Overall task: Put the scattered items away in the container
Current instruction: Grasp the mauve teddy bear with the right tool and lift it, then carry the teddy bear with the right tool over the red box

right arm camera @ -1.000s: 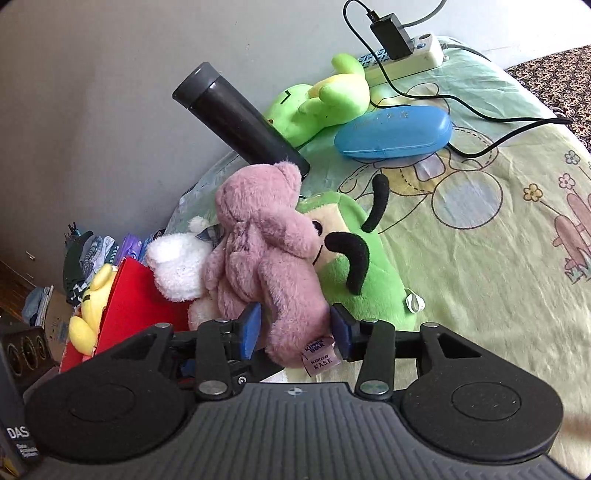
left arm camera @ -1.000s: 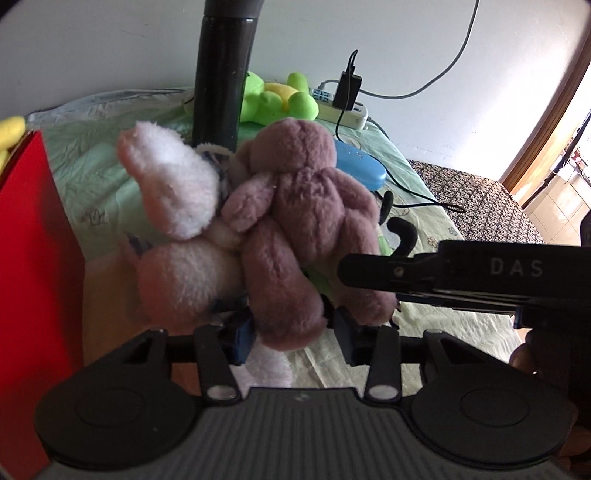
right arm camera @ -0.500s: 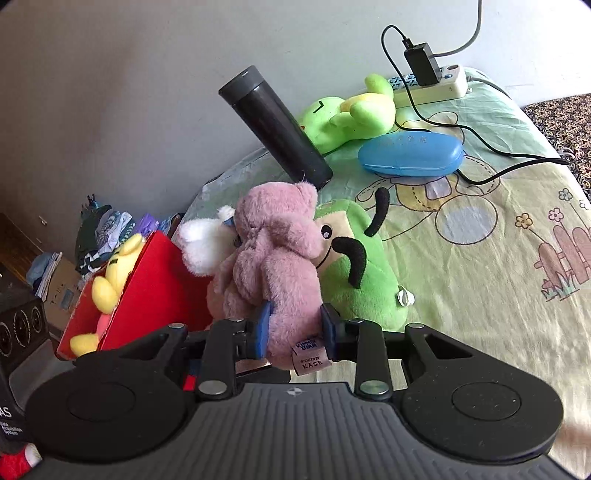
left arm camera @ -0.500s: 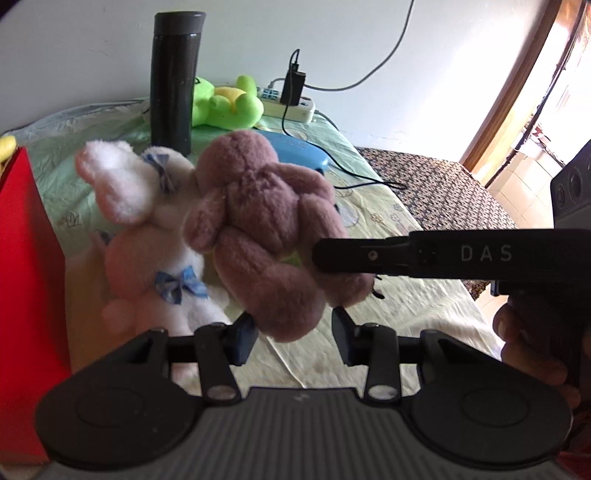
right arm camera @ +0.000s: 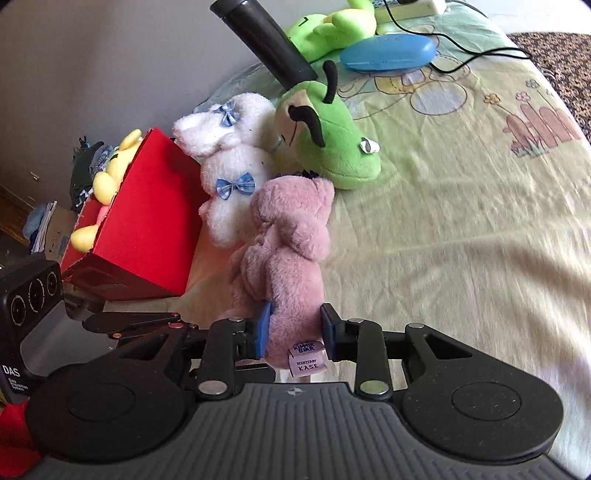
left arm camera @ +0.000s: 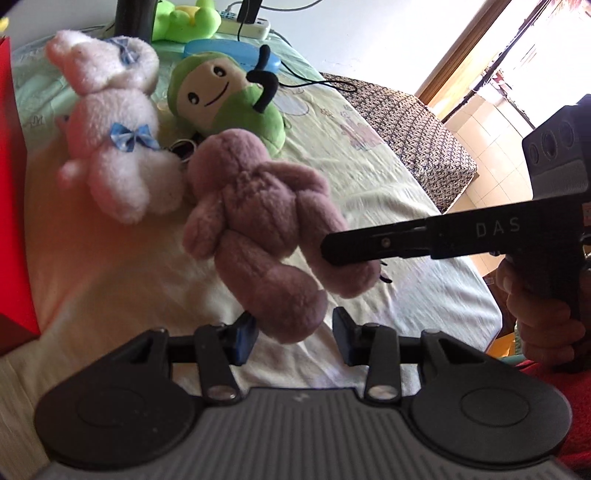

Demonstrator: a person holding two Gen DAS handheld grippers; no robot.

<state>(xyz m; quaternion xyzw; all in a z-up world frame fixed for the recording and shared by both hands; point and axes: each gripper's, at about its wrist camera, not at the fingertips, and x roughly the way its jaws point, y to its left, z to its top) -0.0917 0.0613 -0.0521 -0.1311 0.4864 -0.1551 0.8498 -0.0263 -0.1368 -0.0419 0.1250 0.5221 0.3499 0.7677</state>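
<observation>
A: Where is the bear (right arm camera: 284,254)?

B: Held off the bed (right arm camera: 461,221) by the right tool (right arm camera: 293,326). Its two pads pinch the bear's lower body; a sewn label hangs just below the pinch. The head points away from the tool.

A: And the left tool (left arm camera: 291,334)?

B: Its jaws are opening. One bear leg hangs between them; the near pad lies close to the plush, the far pad stands clear, so there is no grip. In this view the right tool crosses from the right, held by a hand (left arm camera: 539,314), and meets the bear's other leg.

A: The container?

B: The red box (right arm camera: 147,218) stands left of the right tool, just beyond the bear. A yellow toy (right arm camera: 110,173) lies inside it.

A: What lies beyond the bear?

B: A white rabbit (right arm camera: 232,166) with blue bows, against the box wall. Right of it, a green plush (right arm camera: 328,144) with black antennae. Farther off: a black flask (right arm camera: 269,40), a blue case (right arm camera: 388,51), a second green toy (right arm camera: 328,26), a power strip (left arm camera: 247,24) at the wall.
</observation>
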